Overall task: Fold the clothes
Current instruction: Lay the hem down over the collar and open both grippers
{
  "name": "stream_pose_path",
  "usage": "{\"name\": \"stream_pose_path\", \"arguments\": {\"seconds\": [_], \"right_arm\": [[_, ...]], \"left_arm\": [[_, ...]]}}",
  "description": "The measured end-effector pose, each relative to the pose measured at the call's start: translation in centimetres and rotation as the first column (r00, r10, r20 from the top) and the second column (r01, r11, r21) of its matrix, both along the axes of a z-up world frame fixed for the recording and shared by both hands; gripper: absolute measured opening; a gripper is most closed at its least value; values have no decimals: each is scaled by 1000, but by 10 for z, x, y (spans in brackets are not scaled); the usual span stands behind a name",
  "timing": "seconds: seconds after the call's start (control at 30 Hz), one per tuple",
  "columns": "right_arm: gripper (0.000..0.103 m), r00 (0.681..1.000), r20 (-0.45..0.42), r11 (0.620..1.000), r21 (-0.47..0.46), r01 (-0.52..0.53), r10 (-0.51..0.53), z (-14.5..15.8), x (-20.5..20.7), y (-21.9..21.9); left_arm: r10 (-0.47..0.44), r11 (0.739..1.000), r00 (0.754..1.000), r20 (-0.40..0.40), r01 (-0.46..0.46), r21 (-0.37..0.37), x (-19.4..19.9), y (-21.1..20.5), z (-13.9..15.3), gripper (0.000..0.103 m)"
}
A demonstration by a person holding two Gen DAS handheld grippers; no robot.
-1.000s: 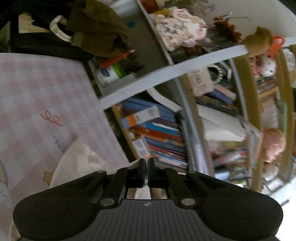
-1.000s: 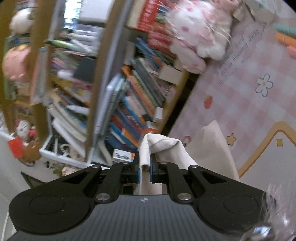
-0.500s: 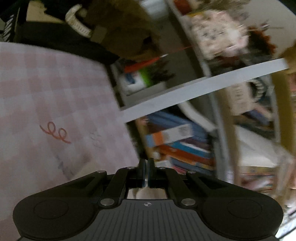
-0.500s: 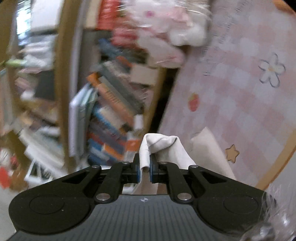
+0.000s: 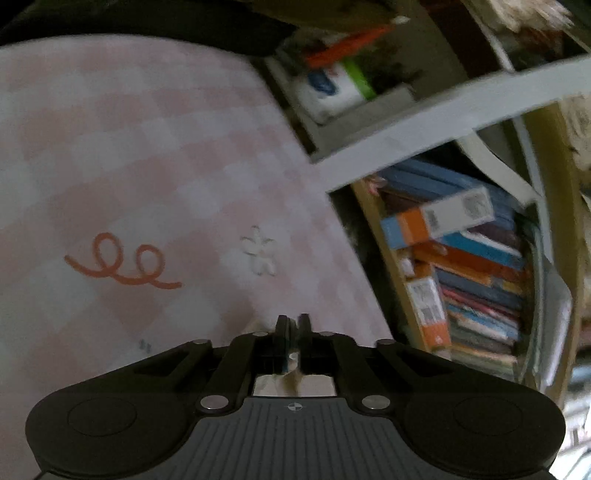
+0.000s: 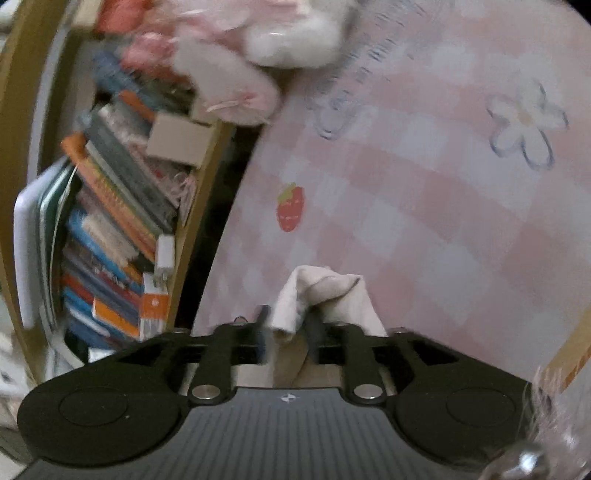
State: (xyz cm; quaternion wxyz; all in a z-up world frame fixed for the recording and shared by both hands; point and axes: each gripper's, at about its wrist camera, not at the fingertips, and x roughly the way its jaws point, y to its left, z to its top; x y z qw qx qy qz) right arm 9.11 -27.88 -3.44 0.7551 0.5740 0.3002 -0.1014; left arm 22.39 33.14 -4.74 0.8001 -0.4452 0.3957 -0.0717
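Note:
A cream-white garment [image 6: 325, 295] bunches up between the fingers of my right gripper [image 6: 286, 325], whose jaws now stand apart; the cloth rests loosely between them above the pink checked mat [image 6: 424, 206]. My left gripper [image 5: 293, 332] is shut on a thin edge of the same cream cloth [image 5: 293, 373], seen only as a sliver between and under the fingers. It hangs low over the pink checked mat [image 5: 147, 166] near its edge.
A wooden bookshelf with stacked books [image 5: 465, 266] stands right beside the mat's edge; it also shows in the right wrist view [image 6: 110, 221]. A pink and white plush toy [image 6: 258, 48] lies at the mat's far corner. Dark clothing [image 5: 147, 22] lies beyond the mat.
My right gripper's jaws have opened, loosening the cloth. Both grippers have dropped lower and swung over the mat. The cloth heap seen by the left wrist earlier is out of view.

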Motion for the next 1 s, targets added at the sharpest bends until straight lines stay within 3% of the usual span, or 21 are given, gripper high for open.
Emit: {"name": "stream_pose_path", "arguments": {"seconds": [0.03,0.1,0.13,0.2,0.3,0.37,0.4,0.47,0.53,0.73,0.9,0.93,1.0], "right_arm": [[50,999,7,997,-68,-33,33,11,-1,5],[58,995,11,973,-208,-99,103,31,-2,16],[59,989,3,948,-287,-138,145,40,-3,26],[60,974,-27,871,-442,-215,227,56,-5,46],[60,923,-125,664,-661,-351,363,65,0,92],[59,870,-208,513,-737,-440,447,62,6,121],[59,847,-242,457,-754,-472,474,59,10,133],[54,807,-288,384,-764,-518,515,49,17,152],[52,789,-314,359,-759,-543,528,40,22,162],[54,781,-349,324,-765,-557,519,25,22,172],[54,768,-366,315,-754,-576,526,26,26,174],[54,767,-366,315,-754,-577,527,26,27,174],[54,765,-367,314,-753,-579,530,26,28,174]], "left_arm": [[-29,999,1000,10,29,16,-1,-3,7,29],[-83,991,995,47,78,105,-9,-15,25,43],[-115,980,991,68,103,169,-14,-24,35,47],[-217,931,972,92,178,318,-28,-50,53,48],[-397,804,913,96,295,517,-49,-101,66,48],[-506,701,860,69,363,613,-60,-135,64,47],[-550,653,834,44,396,646,-63,-151,60,46],[-615,568,788,-10,452,688,-67,-179,51,39],[-646,524,762,-38,479,704,-67,-197,44,37],[-684,447,726,-70,493,747,-64,-231,34,37],[-689,334,715,-118,458,824,-59,-255,31,40],[-681,326,722,-121,447,833,-55,-259,32,43],[-640,372,764,-86,406,835,-40,-261,39,42]]}}
